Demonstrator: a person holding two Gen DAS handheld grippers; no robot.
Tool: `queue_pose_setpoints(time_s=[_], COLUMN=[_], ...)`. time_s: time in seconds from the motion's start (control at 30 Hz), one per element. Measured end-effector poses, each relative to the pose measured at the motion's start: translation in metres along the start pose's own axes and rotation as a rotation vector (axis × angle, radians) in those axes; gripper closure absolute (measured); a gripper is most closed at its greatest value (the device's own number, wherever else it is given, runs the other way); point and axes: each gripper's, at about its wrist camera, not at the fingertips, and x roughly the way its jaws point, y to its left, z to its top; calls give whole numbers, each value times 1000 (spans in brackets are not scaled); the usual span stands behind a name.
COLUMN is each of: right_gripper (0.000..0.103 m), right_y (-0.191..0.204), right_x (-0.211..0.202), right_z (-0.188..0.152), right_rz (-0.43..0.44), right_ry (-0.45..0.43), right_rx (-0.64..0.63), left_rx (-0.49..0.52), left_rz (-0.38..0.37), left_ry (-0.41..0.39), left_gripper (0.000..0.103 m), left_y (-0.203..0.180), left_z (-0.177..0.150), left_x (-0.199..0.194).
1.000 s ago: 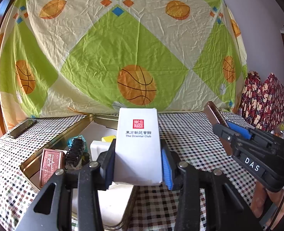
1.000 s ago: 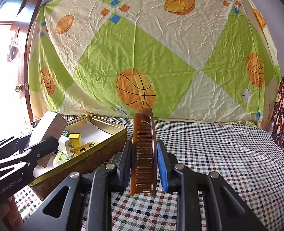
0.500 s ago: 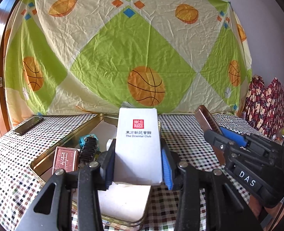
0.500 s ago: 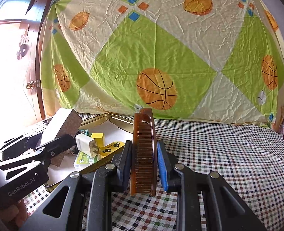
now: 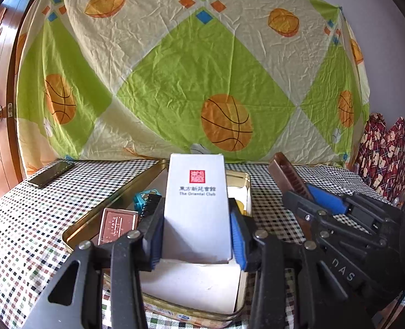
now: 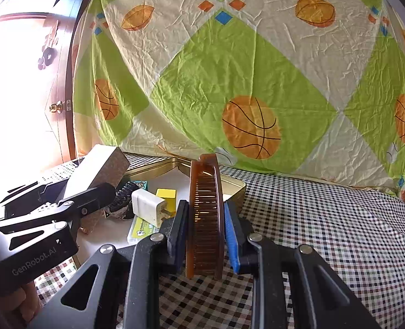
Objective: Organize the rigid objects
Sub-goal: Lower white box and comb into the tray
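My left gripper (image 5: 195,227) is shut on a white box with a red seal (image 5: 196,205) and holds it upright above the gold tin tray (image 5: 79,229). My right gripper (image 6: 205,227) is shut on a brown comb (image 6: 205,213), held on edge just right of the tray (image 6: 235,186). In the left wrist view the comb (image 5: 287,176) and right gripper (image 5: 312,200) are at the right. In the right wrist view the box (image 6: 98,170) and left gripper (image 6: 92,194) are at the left, over the tray.
The tray holds a red box (image 5: 117,224), a black clip (image 5: 150,205), a white charger (image 6: 147,205), a yellow block (image 6: 166,194) and a green packet (image 6: 140,229). A dark phone (image 5: 51,174) lies far left on the checked cloth (image 6: 326,219). A patterned sheet hangs behind.
Both grippers have moved left toward the tray with their loads. The comb is now at the tray's right edge, and the box sits farther over the tray.
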Motion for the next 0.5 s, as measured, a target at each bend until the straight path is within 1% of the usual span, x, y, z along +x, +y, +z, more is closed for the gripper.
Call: queue_pose_setpoints(time_s=[0.27,0.5], right_gripper=[76,76], right_y=[10,18], right_x=[6,14], right_z=[10,23], right_rz=[18,25], right_ry=[-1,0], right_rx=[-21,-46], left_rx=[-4,13], left_rz=[22,47], left_ry=[14,22], left_gripper=[63,63], left_y=[13,21], left_z=[1,6], left_x=[0,2])
